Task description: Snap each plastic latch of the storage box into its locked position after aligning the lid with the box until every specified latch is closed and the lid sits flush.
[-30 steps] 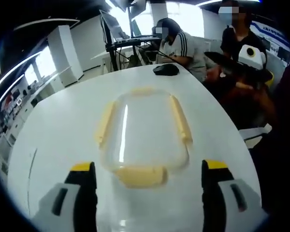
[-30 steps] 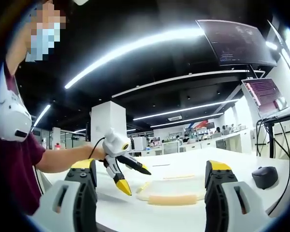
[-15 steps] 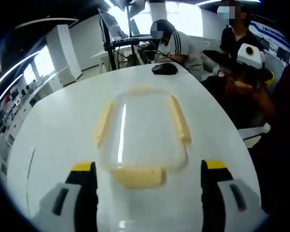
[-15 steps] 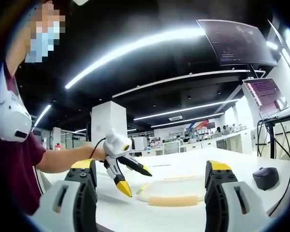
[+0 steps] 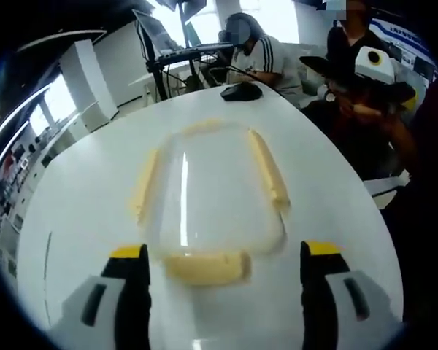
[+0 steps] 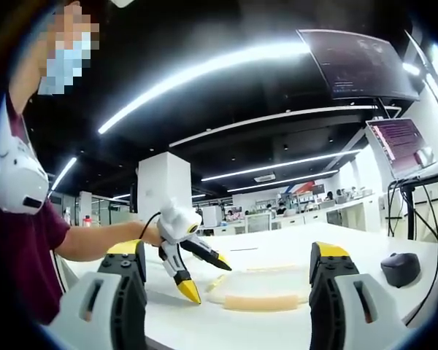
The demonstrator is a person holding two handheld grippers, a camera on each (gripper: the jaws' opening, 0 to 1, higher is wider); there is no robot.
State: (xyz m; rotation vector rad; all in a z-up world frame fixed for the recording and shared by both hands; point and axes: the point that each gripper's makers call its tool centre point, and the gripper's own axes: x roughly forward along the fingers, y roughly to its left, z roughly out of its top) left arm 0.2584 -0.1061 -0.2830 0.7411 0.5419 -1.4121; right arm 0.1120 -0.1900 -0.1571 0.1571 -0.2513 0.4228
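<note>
1. Desk [image 5: 80, 219]: white, rounded top.
2. Computer mouse [image 5: 241, 91]: black, lying at the desk's far edge; also seen in the right gripper view [image 6: 400, 267].
3. Seated person [image 5: 266, 62]: striped sleeve, beyond the mouse.
4. Monitor on stand [image 6: 401, 146]: lit screen, standing near the desk.

One storage box [image 5: 208, 193], four latches [image 5: 206, 267], one mouse [image 5: 240, 91].
</note>
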